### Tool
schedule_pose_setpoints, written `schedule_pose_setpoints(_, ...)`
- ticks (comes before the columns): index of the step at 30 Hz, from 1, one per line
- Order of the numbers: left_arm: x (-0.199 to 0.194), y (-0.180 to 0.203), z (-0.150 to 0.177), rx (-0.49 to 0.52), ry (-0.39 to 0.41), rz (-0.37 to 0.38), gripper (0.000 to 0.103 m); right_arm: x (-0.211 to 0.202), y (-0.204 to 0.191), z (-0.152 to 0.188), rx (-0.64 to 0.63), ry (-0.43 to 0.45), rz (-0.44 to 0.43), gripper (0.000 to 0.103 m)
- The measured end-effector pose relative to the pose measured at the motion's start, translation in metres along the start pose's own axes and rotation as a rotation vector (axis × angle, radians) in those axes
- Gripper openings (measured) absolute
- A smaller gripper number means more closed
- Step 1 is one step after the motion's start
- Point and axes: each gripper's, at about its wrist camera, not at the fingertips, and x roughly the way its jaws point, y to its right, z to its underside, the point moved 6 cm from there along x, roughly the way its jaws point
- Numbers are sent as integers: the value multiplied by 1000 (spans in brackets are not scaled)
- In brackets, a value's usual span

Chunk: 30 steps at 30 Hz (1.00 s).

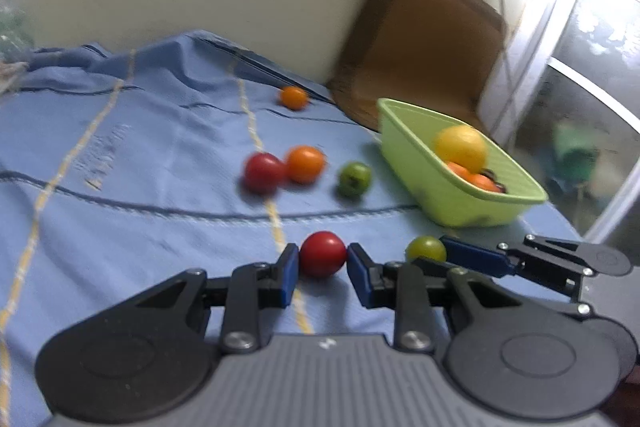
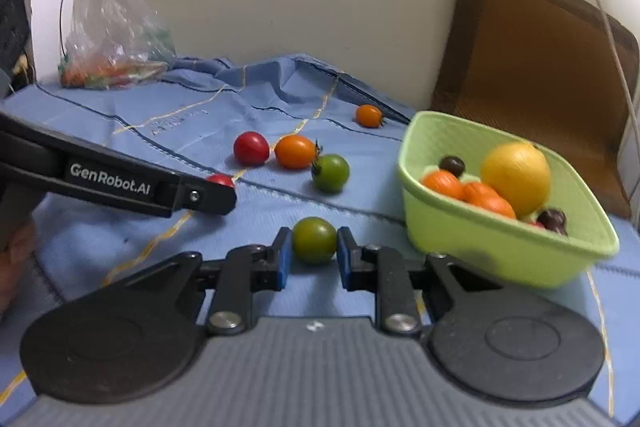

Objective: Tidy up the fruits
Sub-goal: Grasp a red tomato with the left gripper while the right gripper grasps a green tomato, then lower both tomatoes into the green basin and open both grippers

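Note:
My left gripper (image 1: 322, 259) has a red tomato (image 1: 322, 254) between its blue pads on the blue cloth; the pads are at its sides with slight gaps. My right gripper (image 2: 313, 247) has an olive-green tomato (image 2: 314, 239) between its pads, which touch it or nearly do. That tomato also shows in the left wrist view (image 1: 426, 249). The light green basket (image 2: 504, 247) on the right holds a yellow fruit (image 2: 516, 177), orange fruits and dark ones. Loose on the cloth are a red tomato (image 2: 251, 147), an orange one (image 2: 295, 151), a green one (image 2: 330, 172) and a small orange one (image 2: 369, 115).
A clear plastic bag (image 2: 114, 39) with produce lies at the back left by the wall. A brown cushion (image 2: 532, 67) leans on the wall behind the basket. A cable (image 2: 612, 27) hangs at the right. The cloth (image 2: 120, 123) is wrinkled at the back.

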Motion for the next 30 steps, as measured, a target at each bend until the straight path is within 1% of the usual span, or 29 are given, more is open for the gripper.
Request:
schedule_pose_setpoints(2, 1, 11, 3, 13, -10, 14, 27, -11, 8, 3, 44, 14, -10, 26)
schedule_pose_setpoints(4, 2, 22, 3, 9, -19, 47, 27, -22, 16, 6, 81, 38, -12, 27)
schedule_pose_setpoints(6, 4, 35, -5, 17, -15, 66, 27, -33, 24, 7, 102, 74, -5, 27)
schedule_pose_setpoints(7, 7, 42, -12, 29, -9, 70, 27, -38, 28, 6, 102, 97, 6, 27)
schedule_pose_setpoints(11, 19, 80, -44, 80, 35, 106, 27, -49, 56, -7, 118, 196, 98, 27)
schedule_pose_setpoints(14, 40, 105, -63, 108, 49, 110, 27, -48, 91, -13, 174, 237, 178, 27)
schedule_pose_setpoints(17, 63, 121, -69, 123, 34, 93, 27, -38, 121, -13, 212, 242, 249, 27)
schedule_pose_setpoints(20, 78, 130, -68, 139, 27, 72, 27, -31, 136, -10, 237, 228, 253, 29)
schedule_pose_setpoints(22, 84, 134, -66, 162, 32, 37, 28, -26, 139, -8, 239, 221, 253, 30)
schedule_pose_setpoints(25, 89, 130, -64, 172, 27, 17, 32, -21, 144, -3, 268, 214, 241, 32)
schedule_pose_setpoints(26, 88, 130, -65, 172, 29, 17, 37, -20, 146, -2, 280, 215, 238, 34)
schedule_pose_setpoints(27, 88, 129, -67, 170, 32, 9, 46, -20, 148, -3, 286, 217, 235, 34)
schedule_pose_setpoints(28, 86, 127, -69, 166, 39, -6, 51, -20, 150, -3, 291, 219, 233, 34)
schedule_pose_setpoints(30, 79, 121, -73, 155, 59, -6, 51, -21, 152, -4, 301, 228, 227, 34)
